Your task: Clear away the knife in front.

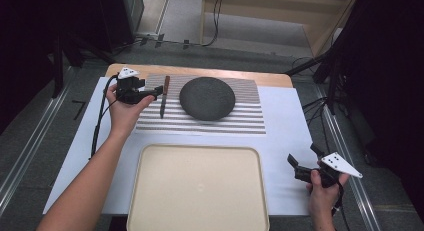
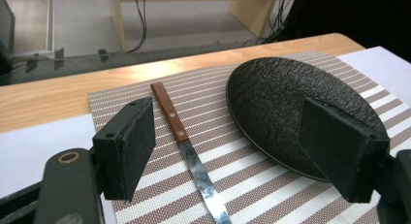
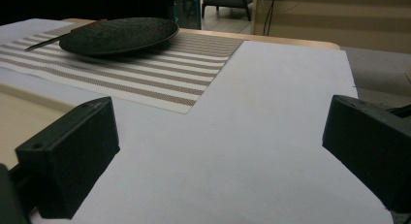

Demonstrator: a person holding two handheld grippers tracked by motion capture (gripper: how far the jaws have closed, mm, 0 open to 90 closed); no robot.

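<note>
High view: left gripper point(image 1: 156, 92) sits upper left of frame, at the left edge of the striped placemat point(image 1: 240, 122), jaws aimed toward the knife point(image 1: 164, 96). Knife lies on the mat w/ brown handle toward top of frame, blade toward bottom, just left of the dark round plate point(image 1: 207, 98), which sits upper centre. Beige tray point(image 1: 150, 191) fills the bottom centre on the white sheet point(image 1: 285, 141). Right gripper point(image 1: 298, 162) is lower right, over bare white sheet, well apart from knife & plate.

Left gripper view: left gripper point(image 2: 228, 151) jaws stand fairly wide, nothing pressed btwn them. Knife point(image 2: 184, 141) runs from upper centre down to bottom centre of frame, in the gap but nearer the left-hand pad; no contact visible. Plate point(image 2: 286, 103) at right of frame, partly behind the right-hand pad. Knife blade has a serrated edge, handle has rivets.

Right gripper view: right gripper point(image 3: 218, 166) jaws wide apart, empty, only white sheet point(image 3: 252, 136) btwn them. Plate point(image 3: 118, 35) & placemat point(image 3: 160, 78) at upper left of frame; knife tip point(image 3: 43, 42) pokes out left of the plate.
</note>
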